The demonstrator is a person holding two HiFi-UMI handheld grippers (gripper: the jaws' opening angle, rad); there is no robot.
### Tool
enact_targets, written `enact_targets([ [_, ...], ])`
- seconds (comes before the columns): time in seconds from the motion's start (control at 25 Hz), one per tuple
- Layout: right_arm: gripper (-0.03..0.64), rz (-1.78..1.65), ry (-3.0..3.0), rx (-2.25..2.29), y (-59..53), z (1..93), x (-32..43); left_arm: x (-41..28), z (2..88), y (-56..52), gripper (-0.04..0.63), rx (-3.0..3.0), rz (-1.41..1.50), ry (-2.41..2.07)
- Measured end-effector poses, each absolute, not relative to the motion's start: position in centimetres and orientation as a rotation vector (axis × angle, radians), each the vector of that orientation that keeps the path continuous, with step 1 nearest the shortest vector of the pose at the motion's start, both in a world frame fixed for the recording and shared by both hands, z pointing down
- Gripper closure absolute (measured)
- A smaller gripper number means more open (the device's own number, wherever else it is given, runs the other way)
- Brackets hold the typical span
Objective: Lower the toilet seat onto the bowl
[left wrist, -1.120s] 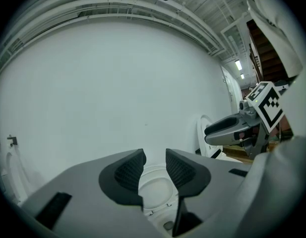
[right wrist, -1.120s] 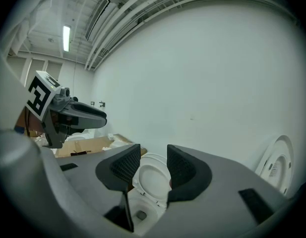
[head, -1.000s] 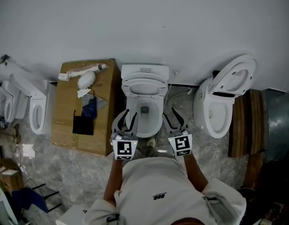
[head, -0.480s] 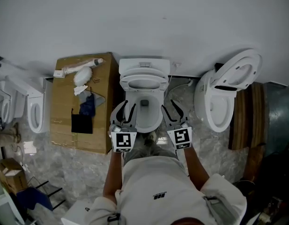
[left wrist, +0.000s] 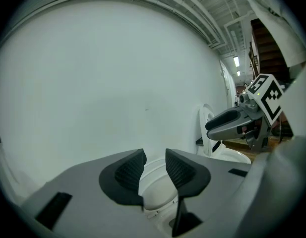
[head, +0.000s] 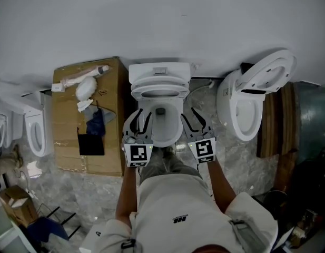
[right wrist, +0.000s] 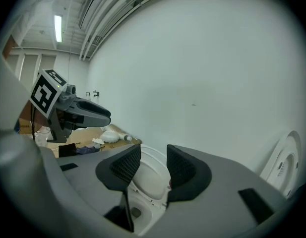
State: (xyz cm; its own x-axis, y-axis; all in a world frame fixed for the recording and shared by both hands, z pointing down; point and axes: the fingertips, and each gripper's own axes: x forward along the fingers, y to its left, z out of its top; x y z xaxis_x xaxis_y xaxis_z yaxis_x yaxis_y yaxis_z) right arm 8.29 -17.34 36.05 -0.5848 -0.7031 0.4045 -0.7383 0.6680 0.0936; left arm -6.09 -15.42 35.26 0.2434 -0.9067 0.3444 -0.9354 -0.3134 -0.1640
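Left hand-held gripper (head: 142, 121): jaws slightly apart with a narrow gap, and nothing is clamped between the pads. In the left gripper view (left wrist: 153, 165) only the distant white of the toilet shows through the gap.

Right hand-held gripper (head: 192, 119): same state, a narrow gap and nothing held. The right gripper view (right wrist: 153, 165) looks through the gap at the raised seat and the open bowl below it.

Placement: the two grippers flank the bowl (head: 163, 137), left beside its left rim and right beside its right rim. Both point ahead toward the wall, and neither touches the porcelain.

Toilet seat (head: 159, 83): it stands raised at the back of the bowl, leaning toward the tank (head: 159, 69). It is not yet down.

Key relation: the seat lies ahead of both grippers and between their lines of aim. Its hinge line runs left to right at the back of the bowl, and its ring stands up from there. Its free upper edge is the far part, close to the tank.

We judge both hands about equally near, with no clear favourite. The seat looks well apart from both sets of jaws. From the head view we cannot say for certain whether a lid leans behind the seat.

Judgement: the next move needs a reach forward and inward to the top edge.
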Motion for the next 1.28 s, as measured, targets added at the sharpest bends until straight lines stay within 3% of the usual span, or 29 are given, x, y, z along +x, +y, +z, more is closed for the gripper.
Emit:
enact_targets([
  [1.28,0.454,0.159,-2.251,1.134,-27.2,46.7,5.4,-8.4,47.0,-25.0,0.453,2.428,0.716,-1.546],
])
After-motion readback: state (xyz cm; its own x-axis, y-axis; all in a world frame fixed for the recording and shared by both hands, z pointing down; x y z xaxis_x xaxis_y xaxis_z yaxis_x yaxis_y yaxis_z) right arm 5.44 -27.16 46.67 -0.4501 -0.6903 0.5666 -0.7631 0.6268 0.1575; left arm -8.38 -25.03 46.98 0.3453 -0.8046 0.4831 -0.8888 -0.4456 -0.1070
